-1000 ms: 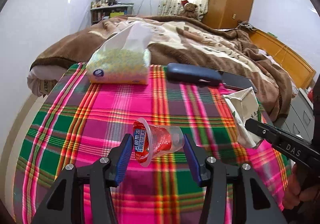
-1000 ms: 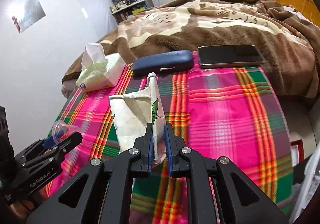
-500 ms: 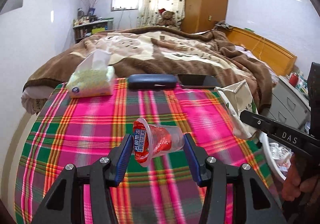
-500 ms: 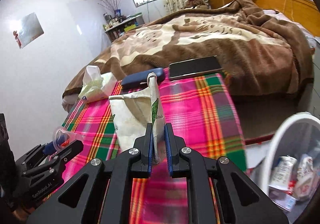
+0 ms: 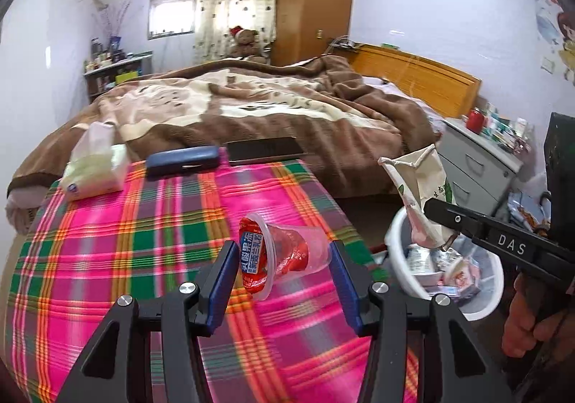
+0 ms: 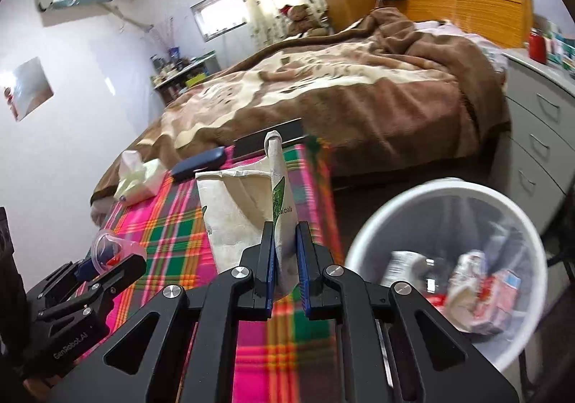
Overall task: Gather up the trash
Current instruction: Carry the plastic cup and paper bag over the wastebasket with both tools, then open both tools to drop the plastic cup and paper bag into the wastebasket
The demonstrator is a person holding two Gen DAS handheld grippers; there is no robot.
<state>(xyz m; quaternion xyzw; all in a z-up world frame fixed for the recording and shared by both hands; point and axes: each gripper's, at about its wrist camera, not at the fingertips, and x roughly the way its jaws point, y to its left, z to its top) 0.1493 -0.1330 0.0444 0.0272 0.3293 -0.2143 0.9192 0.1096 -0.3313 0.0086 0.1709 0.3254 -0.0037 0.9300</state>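
A: So the left gripper (image 5: pixel 284 280) squeezes the clear plastic jelly cup (image 5: pixel 284 255) over the plaid bench (image 5: pixel 107 241)?

B: Yes. The right gripper (image 6: pixel 285 255) pinches the white paper bag (image 6: pixel 240 212) near the white round bin (image 6: pixel 363 241). Dropped early, either could miss it.

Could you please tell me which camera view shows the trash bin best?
The right wrist view: the bin shows nearly its whole rim and the trash inside. In the left wrist view the bin sits at the edge, partly hidden behind the paper bag and the right hand-held gripper.
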